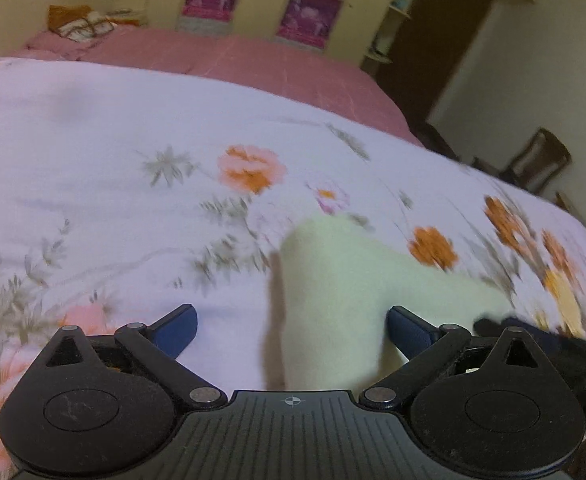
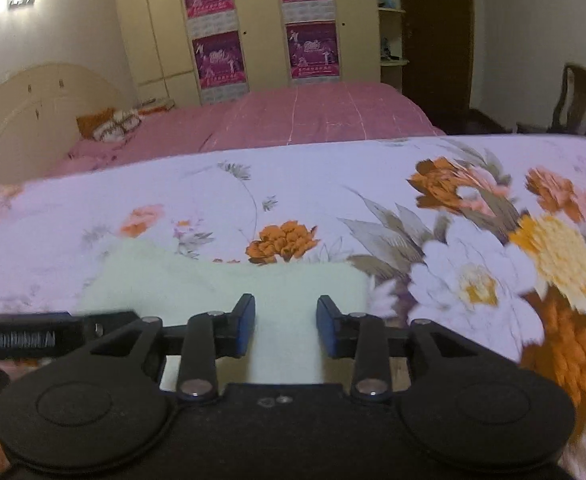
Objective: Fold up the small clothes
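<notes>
**Pale green cloth on the flowered spread, both grippers low over it**

Right now the small pale green cloth [image 2: 221, 292] lies on the flowered bedspread [image 2: 313, 184], near its front edge. From the right wrist camera its long axis runs left to right across the view, with one upper corner peaking at the left and a straight short edge at the right. From the left wrist camera the same cloth [image 1: 333, 288] tapers to a rounded corner pointing away, up and a little left; that view is smeared, so its exact outline is hard to judge.

The left gripper [image 1: 291, 324] sits low and tilted over the cloth's near end, fingers spread wide, the cloth between them but not pinched. The right gripper [image 2: 286, 326] is level, pointing across the bed, its blue pads [image 2: 245, 326] parted by a moderate gap with the cloth showing between them, unclamped as far as I can see.

A pink bed cover [image 2: 313, 116] and cream wardrobe [image 2: 253, 24] lie beyond.
</notes>
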### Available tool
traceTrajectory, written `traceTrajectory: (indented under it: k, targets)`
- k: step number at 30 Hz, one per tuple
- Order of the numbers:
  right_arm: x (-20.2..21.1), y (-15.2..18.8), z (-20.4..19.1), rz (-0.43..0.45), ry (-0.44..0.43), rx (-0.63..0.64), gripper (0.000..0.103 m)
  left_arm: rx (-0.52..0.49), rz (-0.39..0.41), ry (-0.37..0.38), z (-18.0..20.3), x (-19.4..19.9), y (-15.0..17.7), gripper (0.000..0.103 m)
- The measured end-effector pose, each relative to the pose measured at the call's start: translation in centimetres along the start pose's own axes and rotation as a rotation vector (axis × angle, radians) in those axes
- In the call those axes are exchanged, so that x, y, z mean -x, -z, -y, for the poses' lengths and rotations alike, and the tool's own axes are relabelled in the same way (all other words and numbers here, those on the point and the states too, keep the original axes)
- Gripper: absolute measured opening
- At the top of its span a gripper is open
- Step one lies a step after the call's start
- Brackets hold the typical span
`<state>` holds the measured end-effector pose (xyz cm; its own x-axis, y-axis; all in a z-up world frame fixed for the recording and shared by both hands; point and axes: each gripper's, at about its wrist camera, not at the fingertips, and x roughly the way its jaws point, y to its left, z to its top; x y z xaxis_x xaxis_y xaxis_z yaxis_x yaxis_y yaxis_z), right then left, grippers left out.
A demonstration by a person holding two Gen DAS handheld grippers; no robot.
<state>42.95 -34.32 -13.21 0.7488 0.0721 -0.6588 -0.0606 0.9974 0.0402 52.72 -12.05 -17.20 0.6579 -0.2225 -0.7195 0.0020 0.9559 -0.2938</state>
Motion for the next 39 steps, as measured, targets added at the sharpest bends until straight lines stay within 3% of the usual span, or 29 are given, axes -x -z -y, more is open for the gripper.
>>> traceTrajectory:
  k: [2,6,10,12,15,19,24,32,39]
  targets:
    - [-1.4,0.6,0.4,0.004,0.021,0.026,0.038,-0.027,0.004,-0.012,0.4,-0.5,0.0,0.102]
    - [-0.4,0.1,0.8,-0.009,-0.002,-0.013,0.039,-0.032,0.018,-0.007,0.5,0.0,0.0,0.102]
    - [0.6,-0.2,0.6,0.032,-0.035,-0.035,0.043,-0.048,0.024,-0.016,0.2,0.0,0.5,0.102]
    - [-0.7,0.6,0.2,-0.014,-0.006,0.014,0.044,-0.06,0.024,-0.026,0.5,0.2,0.5,0.102]
    - [-0.3,0.4,0.1,-0.013,-0.002,0.002,0.044,-0.058,0.014,-0.027,0.6,0.6,0.5,0.102]
    - [2.2,0.5,0.6,0.019,-0.029,-0.054,0.045,-0.069,0.021,-0.027,0.4,2.0,1.0,0.102]
    - [5.4,2.3,-0.2,0.043,-0.036,-0.026,0.045,-0.087,0.017,-0.019,0.4,3.5,2.0,0.102]
    - [5.7,4.7,-0.2,0.001,-0.01,-0.027,0.046,-0.099,-0.008,-0.013,0.4,5.0,3.5,0.102]
    - [10.2,5.8,-0.7,0.031,-0.025,-0.059,0.048,-0.119,-0.026,0.044,0.0,8.3,5.9,0.102]
